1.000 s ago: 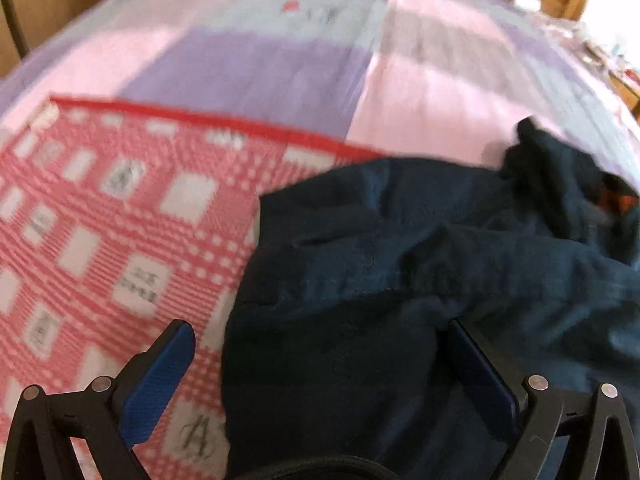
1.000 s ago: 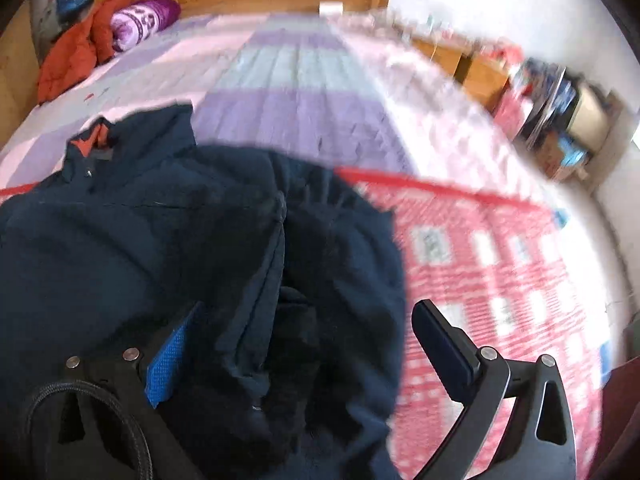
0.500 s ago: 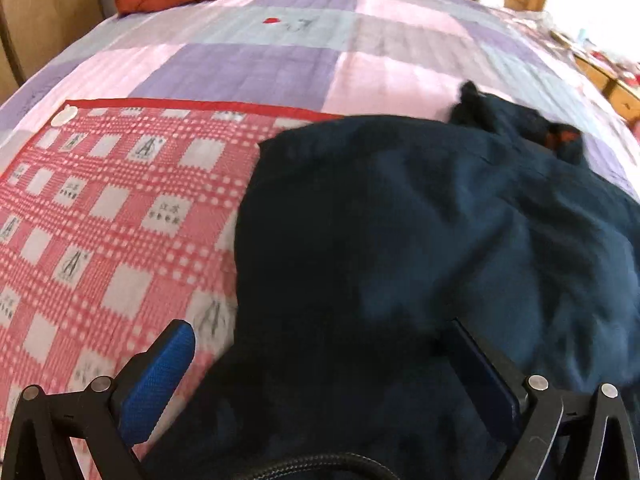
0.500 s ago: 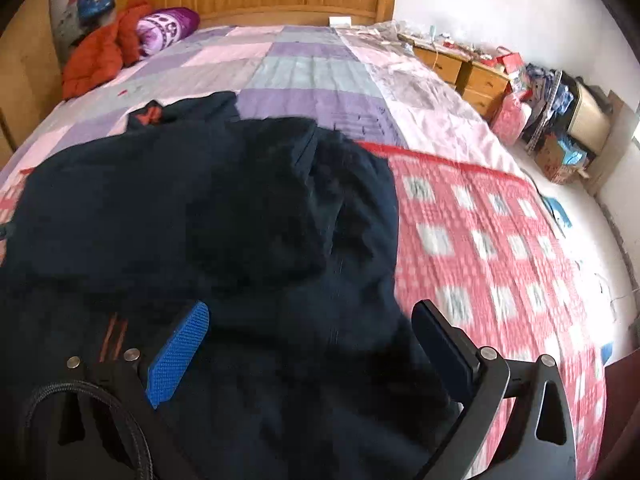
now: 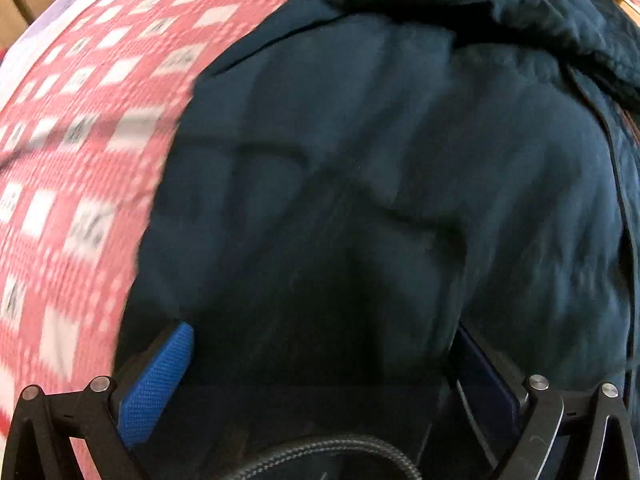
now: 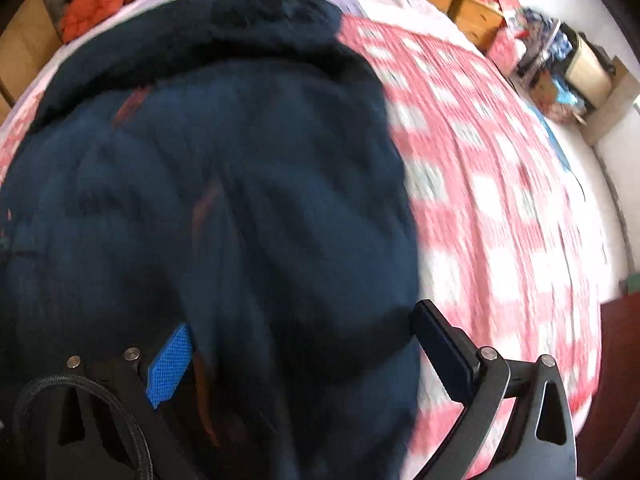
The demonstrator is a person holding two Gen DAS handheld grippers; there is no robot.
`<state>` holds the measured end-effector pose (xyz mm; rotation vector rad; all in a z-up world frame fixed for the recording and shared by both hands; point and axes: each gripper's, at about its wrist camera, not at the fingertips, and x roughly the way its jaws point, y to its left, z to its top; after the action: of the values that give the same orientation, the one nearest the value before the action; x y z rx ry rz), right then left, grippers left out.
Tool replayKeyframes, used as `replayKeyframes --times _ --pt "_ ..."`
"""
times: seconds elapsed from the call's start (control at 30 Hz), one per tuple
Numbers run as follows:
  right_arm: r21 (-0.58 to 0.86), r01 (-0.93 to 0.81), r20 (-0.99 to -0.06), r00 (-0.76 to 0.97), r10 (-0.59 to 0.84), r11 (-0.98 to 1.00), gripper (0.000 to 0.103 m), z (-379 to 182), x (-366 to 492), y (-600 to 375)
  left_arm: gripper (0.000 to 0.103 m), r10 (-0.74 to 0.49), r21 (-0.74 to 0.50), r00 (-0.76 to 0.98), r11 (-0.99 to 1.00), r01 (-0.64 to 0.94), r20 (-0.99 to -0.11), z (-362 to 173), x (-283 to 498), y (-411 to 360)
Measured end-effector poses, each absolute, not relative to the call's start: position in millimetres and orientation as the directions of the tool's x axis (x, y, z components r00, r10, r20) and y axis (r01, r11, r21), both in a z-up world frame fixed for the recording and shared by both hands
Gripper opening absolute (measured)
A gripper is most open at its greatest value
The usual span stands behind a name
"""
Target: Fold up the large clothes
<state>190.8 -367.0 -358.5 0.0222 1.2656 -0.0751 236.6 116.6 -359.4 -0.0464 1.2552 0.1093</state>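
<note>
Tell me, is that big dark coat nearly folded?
Partly, it seems. The navy coat lies bunched in a compact heap on the red checked blanket. The left gripper and right gripper hang open over it, gripping nothing. Tidying into a neat fold looks left; blur hides the edges.

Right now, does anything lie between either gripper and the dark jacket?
Nothing visible does. The left gripper and right gripper both stand open right over the jacket, its fabric filling the gap between their fingers. Only the red checked blanket lies beside it.
</note>
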Motion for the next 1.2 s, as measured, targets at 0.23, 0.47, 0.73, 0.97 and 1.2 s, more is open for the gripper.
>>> replayKeyframes --times 0.23,0.47,0.73,0.97,1.2 --pt "-0.049 0.062 -0.941 0.331 -0.067 0.997 0.103 -343.1 143.2 -367.0 0.103 0.066 0.072 0.333 0.997 0.006 -0.941 -332.5 199.6 102.5" --pt "-0.03 0.097 -0.938 0.341 -0.062 0.995 0.103 -340.9 96.5 -384.3 0.102 0.039 0.008 0.318 0.995 -0.098 -0.947 -323.3 138.5 99.3" --pt "-0.077 0.167 -0.861 0.485 -0.15 0.983 0.103 -249.4 37.1 -418.8 0.102 0.036 -0.077 0.502 0.976 -0.203 -0.864 -230.9 87.5 110.3" --pt "-0.158 0.428 -0.788 0.489 -0.375 0.89 0.103 -137.2 -60.9 -429.6 0.102 0.002 -0.088 0.599 0.989 -0.121 -0.801 -137.8 50.7 175.9" --pt "-0.243 0.569 -0.679 0.478 -0.557 0.786 0.103 -42.4 -130.9 -454.1 0.102 0.335 0.059 0.589 0.897 -0.437 -0.736 -52.6 -38.3 295.9"
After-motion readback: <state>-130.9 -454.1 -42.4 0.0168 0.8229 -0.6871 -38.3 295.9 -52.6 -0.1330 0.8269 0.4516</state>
